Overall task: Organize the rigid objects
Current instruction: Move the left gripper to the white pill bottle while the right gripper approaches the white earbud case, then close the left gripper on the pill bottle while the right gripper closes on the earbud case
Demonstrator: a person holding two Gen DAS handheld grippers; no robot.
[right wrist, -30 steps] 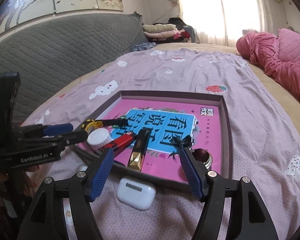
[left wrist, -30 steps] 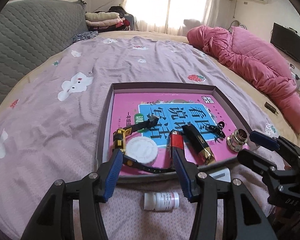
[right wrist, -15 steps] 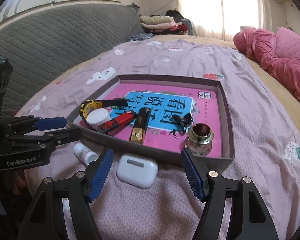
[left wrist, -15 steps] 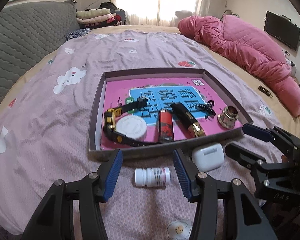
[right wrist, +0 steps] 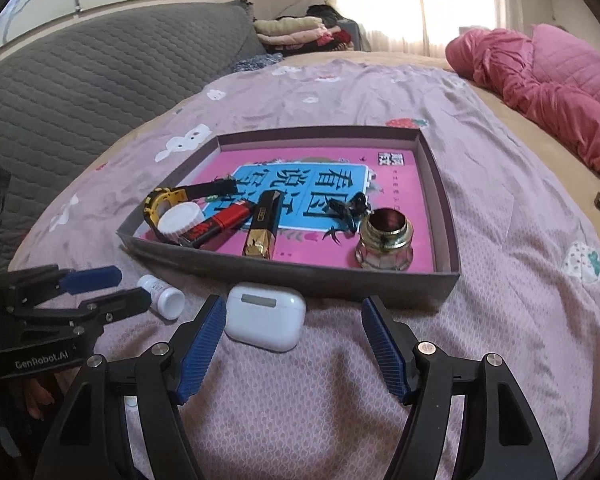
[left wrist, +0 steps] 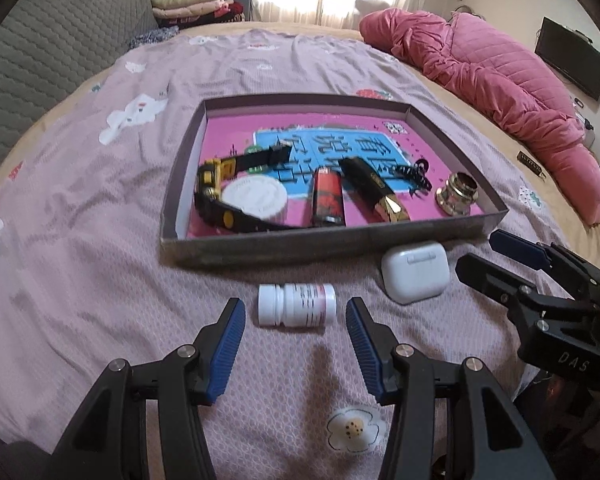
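A shallow grey box (left wrist: 324, 246) (right wrist: 288, 274) with a pink printed floor lies on the bed. Inside it are a black and yellow watch (left wrist: 216, 192), a white round lid (left wrist: 256, 200), a red lighter (left wrist: 327, 197), a black and gold lipstick (left wrist: 374, 188), a black clip (left wrist: 414, 172) and a gold glass jar (left wrist: 458, 194). In front of the box a small white pill bottle (left wrist: 298, 305) (right wrist: 162, 296) lies on its side, just ahead of my open left gripper (left wrist: 296, 316). A white earbud case (left wrist: 415, 270) (right wrist: 265, 316) rests beside it, between the fingertips of my open right gripper (right wrist: 294, 316).
The bed wears a mauve sheet (left wrist: 100, 200) with cloud and flower prints. A pink quilt (left wrist: 500, 76) is bunched at the far right. A grey quilted headboard (right wrist: 80, 76) and folded clothes (left wrist: 196, 4) stand at the back left. A television (left wrist: 572, 64) hangs on the right wall.
Both grippers have drawn back toward the near bed edge and tipped further down. The pill bottle and earbud case now sit at their fingertips instead of under them. Nothing was grasped.
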